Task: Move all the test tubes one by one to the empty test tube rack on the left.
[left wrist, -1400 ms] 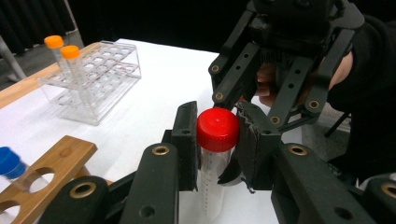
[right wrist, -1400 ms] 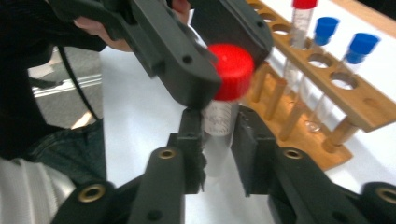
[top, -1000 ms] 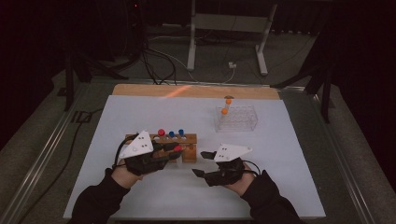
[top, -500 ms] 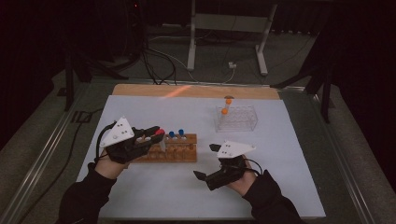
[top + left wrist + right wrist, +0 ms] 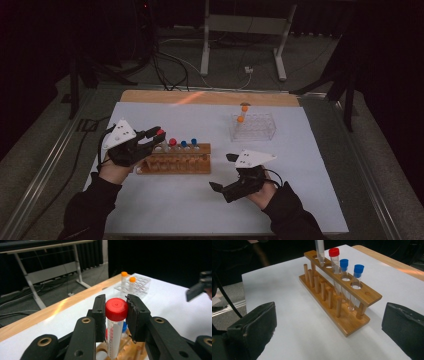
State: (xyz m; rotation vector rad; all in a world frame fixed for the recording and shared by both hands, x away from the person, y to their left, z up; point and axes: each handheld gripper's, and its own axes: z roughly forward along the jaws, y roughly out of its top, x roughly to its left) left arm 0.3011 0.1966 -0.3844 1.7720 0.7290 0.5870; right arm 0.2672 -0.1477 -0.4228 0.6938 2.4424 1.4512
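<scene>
My left gripper (image 5: 159,136) is shut on a red-capped tube (image 5: 116,310), pads pressing the cap from both sides. The tube hangs upright with its tip (image 5: 320,255) just above the end holes of the wooden rack (image 5: 175,165). Standing in that rack are another red-capped tube (image 5: 334,252) and two blue-capped tubes (image 5: 344,263). My right gripper (image 5: 222,172) is low over the sheet at the rack's front right. Its jaws have just been opening and stand wide with nothing between them.
A clear plastic rack (image 5: 252,127) holding two orange-capped tubes (image 5: 240,119) stands at the back right. A wooden strip (image 5: 210,97) borders the white sheet's far edge. Metal stand legs (image 5: 280,55) and cables lie on the floor beyond.
My left gripper has carried the red-capped tube leftward, from over the rack's middle to its left end. The right hand has stayed where it was.
</scene>
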